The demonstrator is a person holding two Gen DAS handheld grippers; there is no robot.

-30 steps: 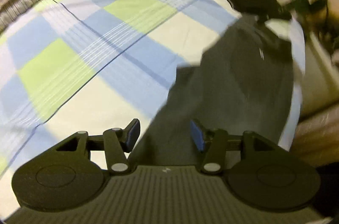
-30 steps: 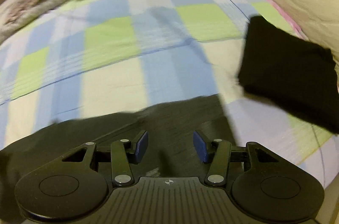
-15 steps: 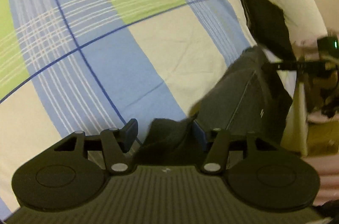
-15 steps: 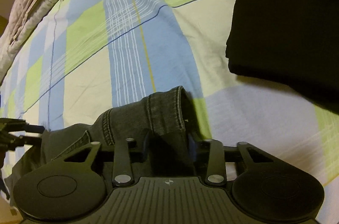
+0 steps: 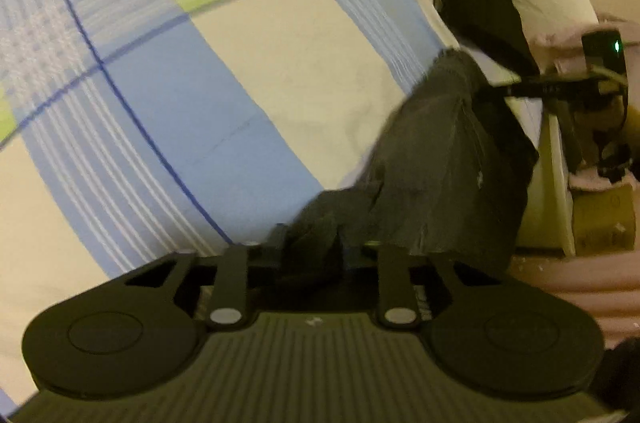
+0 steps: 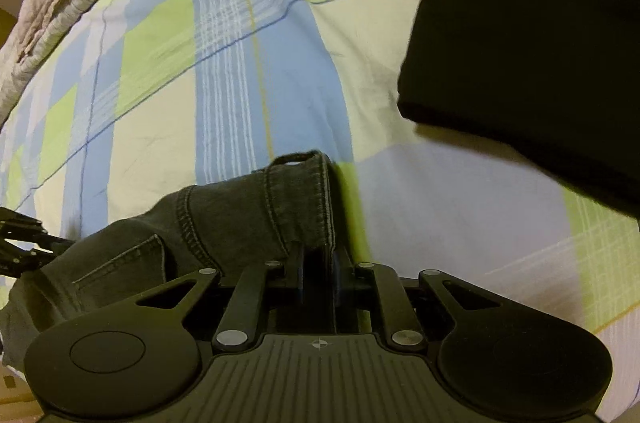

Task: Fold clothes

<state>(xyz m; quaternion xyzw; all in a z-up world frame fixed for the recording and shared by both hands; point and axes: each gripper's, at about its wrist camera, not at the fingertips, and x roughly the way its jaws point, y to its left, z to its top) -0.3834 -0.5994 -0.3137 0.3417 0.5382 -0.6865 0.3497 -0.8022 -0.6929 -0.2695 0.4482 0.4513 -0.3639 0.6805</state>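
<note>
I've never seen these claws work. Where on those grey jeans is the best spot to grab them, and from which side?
Probably the stitched hem band of the grey jeans, approached edge-on from the near side. It is thick, flat and stiff enough to slide between two fingers. The right gripper is clamped there; the left gripper pinches another bunched edge.

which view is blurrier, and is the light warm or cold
Left wrist view is softer: the dark grey jeans and plaid bedsheet smear with motion. Right wrist view is sharper, jeans stitching crisp, folded black garment underexposed. Both have a warm yellowish cast and fisheye bending.
</note>
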